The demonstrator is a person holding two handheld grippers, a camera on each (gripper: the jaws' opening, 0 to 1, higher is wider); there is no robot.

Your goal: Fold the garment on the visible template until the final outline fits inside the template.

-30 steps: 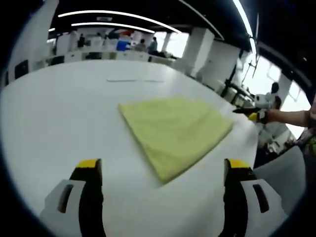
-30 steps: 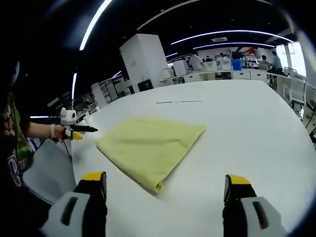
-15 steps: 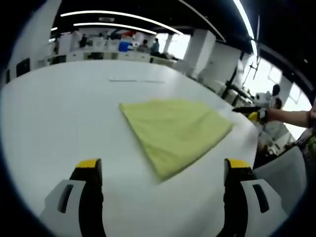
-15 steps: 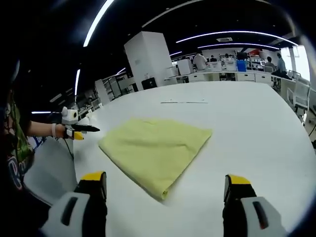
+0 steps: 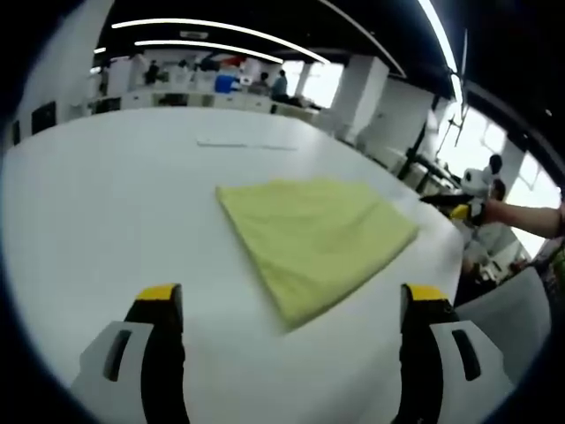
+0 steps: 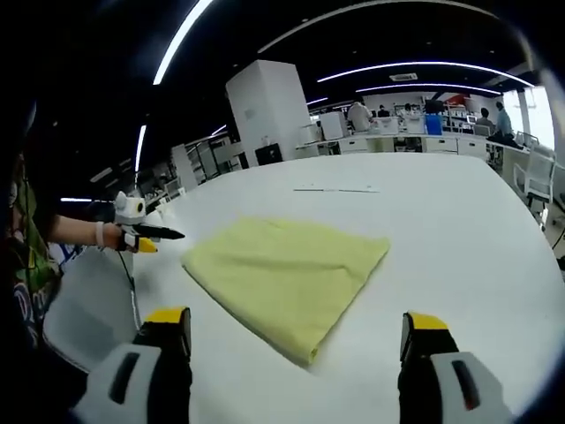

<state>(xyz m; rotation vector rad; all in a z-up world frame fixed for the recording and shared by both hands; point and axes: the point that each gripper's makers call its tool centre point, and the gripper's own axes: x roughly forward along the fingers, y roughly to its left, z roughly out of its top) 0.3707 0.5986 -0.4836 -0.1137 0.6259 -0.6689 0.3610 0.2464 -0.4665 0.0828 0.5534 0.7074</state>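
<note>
The fingers of the left gripper (image 5: 289,305) and right gripper (image 6: 300,331) stand wide apart, holding nothing, above the white desk (image 5: 106,203) near the folded yellow cloth garment (image 5: 313,234).

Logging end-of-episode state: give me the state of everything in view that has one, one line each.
yellow garment: folded into a compact four-sided shape, lying flat on the table, nothing touching it.
left gripper: open, jaws wide apart, holding nothing, short of the garment.
right gripper: open, jaws wide apart, holding nothing, short of the garment.
white table: bare around the garment; thin line marks beyond it.
</note>
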